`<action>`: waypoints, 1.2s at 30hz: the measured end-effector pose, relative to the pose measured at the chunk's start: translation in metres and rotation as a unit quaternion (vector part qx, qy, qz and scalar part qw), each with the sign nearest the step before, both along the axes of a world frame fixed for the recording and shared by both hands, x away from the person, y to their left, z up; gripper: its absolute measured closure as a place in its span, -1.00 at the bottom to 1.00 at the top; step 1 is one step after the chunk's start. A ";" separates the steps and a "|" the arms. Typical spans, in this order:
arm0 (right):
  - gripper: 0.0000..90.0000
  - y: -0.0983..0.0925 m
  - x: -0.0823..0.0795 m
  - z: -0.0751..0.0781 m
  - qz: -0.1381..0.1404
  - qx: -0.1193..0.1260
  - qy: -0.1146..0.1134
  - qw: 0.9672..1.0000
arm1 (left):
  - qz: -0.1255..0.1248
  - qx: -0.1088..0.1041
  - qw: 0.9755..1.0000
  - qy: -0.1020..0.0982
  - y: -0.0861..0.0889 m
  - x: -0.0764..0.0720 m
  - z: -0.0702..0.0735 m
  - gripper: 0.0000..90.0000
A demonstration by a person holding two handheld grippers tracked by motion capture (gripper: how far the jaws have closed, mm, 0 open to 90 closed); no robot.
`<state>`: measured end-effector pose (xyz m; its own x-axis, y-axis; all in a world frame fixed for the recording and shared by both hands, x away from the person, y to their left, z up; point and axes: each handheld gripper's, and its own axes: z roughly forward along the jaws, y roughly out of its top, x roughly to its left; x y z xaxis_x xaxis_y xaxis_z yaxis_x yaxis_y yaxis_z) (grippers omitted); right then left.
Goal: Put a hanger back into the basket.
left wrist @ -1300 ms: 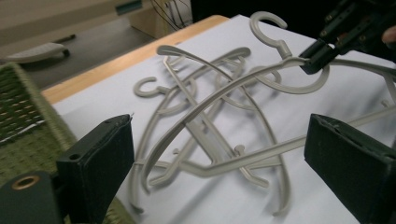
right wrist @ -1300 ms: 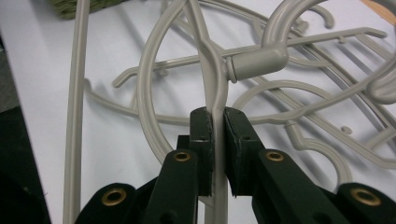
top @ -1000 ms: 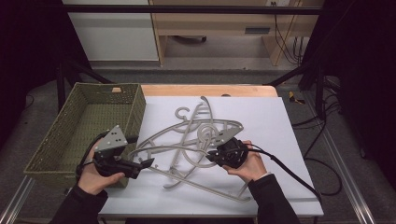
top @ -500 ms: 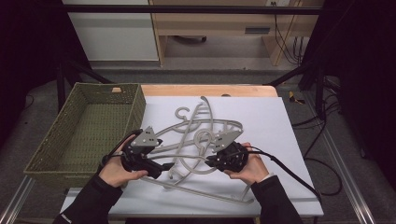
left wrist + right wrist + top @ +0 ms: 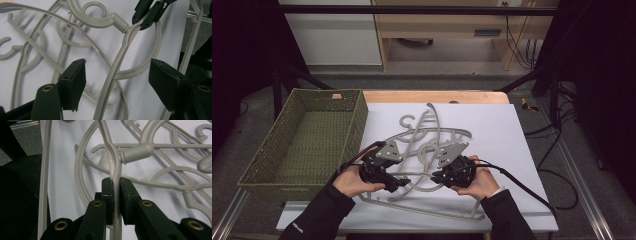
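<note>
Grey hanger [image 5: 113, 167] atop hanger pile [image 5: 432, 132] on white table [image 5: 512, 150], right of basket [image 5: 307, 140]. Right gripper [image 5: 114, 185] clamped on its arm. Left gripper [image 5: 117, 80] jaws just been closing, straddle same arm, apparently untouched.

A deep olive-green woven basket [image 5: 307, 135] sits on the left part of a white-topped table [image 5: 512, 135]. Beyond the table's far edge stands a pale wooden shelf unit [image 5: 447, 30], with a white cabinet [image 5: 332, 35] to that unit's left.
</note>
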<state>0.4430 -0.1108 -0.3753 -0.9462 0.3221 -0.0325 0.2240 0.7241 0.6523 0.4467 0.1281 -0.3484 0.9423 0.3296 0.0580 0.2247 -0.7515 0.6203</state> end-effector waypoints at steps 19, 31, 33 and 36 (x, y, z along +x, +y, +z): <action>0.84 0.002 -0.003 -0.002 0.021 -0.007 0.006 1.000 | -0.041 0.050 0.998 0.020 -0.029 0.007 -0.019 0.48; 0.84 0.005 -0.003 -0.007 0.035 -0.012 0.003 0.999 | -0.063 0.084 0.994 0.003 -0.034 0.001 -0.025 0.72; 0.83 0.005 -0.003 -0.008 0.040 -0.011 0.000 0.999 | -0.070 0.089 0.994 -0.003 -0.034 -0.001 -0.024 0.75; 0.80 0.005 -0.003 -0.008 0.042 -0.015 -0.008 0.999 | -0.075 0.093 0.993 -0.010 -0.035 -0.005 -0.024 0.78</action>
